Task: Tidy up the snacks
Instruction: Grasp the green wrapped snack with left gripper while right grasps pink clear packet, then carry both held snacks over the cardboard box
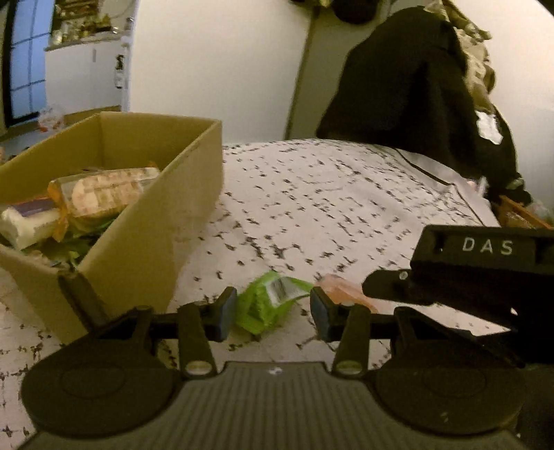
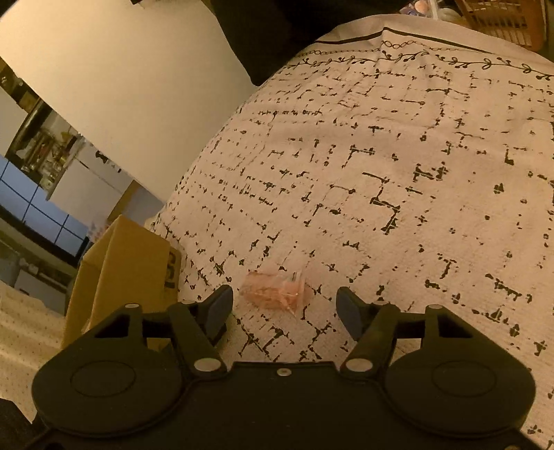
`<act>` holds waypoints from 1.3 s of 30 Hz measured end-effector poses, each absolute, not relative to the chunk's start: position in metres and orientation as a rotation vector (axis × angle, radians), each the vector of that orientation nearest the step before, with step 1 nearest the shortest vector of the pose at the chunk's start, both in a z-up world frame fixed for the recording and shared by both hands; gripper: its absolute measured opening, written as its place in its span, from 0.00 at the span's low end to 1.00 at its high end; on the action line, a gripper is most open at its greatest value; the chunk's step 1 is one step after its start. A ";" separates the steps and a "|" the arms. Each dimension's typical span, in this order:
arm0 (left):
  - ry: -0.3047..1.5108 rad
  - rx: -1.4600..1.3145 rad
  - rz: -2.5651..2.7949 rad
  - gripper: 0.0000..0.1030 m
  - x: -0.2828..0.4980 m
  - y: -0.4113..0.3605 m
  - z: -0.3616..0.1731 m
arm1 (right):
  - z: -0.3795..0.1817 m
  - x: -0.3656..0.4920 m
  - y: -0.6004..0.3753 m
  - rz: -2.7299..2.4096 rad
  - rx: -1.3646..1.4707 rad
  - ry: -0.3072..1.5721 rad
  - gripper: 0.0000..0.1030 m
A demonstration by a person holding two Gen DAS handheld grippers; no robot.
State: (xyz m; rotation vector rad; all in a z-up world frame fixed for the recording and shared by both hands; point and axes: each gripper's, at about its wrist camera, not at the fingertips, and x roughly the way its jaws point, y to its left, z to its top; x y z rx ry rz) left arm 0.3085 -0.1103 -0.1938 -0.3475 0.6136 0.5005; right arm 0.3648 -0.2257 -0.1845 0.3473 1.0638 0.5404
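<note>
A green snack packet [image 1: 268, 301] lies on the patterned tablecloth [image 1: 329, 194], between the open fingers of my left gripper [image 1: 273, 313]. A pale pink clear packet [image 1: 341, 289] lies just to its right, partly behind my right gripper's body [image 1: 477, 273]. In the right wrist view the pink packet [image 2: 275, 290] lies just beyond my open right gripper [image 2: 284, 308], between its fingertips. A cardboard box [image 1: 145, 221] at the left holds several snacks, among them a clear pack of wafers [image 1: 104, 190].
The box also shows at the left in the right wrist view [image 2: 128, 273]. A chair draped with a black jacket [image 1: 408, 79] stands behind the table. A wooden basket [image 2: 502, 20] sits at the far right edge.
</note>
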 end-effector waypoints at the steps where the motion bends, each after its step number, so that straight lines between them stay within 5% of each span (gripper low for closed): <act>1: 0.611 -0.341 0.500 0.48 0.310 -0.111 -0.195 | -0.185 0.365 -0.224 0.541 0.347 1.063 0.64; 9: 0.632 -0.343 0.501 0.50 0.320 -0.110 -0.209 | -0.188 0.367 -0.211 0.554 0.322 1.053 0.64; 12: 0.641 -0.333 0.505 0.49 0.322 -0.111 -0.211 | -0.190 0.367 -0.203 0.569 0.301 1.057 0.55; 15: 0.642 -0.345 0.530 0.32 0.320 -0.107 -0.211 | -0.193 0.369 -0.204 0.549 0.313 1.056 0.41; 17: 0.642 -0.348 0.528 0.30 0.319 -0.106 -0.211 | -0.196 0.371 -0.207 0.532 0.331 1.056 0.32; 39: 0.620 -0.425 0.417 0.24 0.286 -0.127 -0.149 | -0.147 0.352 -0.232 0.494 0.425 0.886 0.12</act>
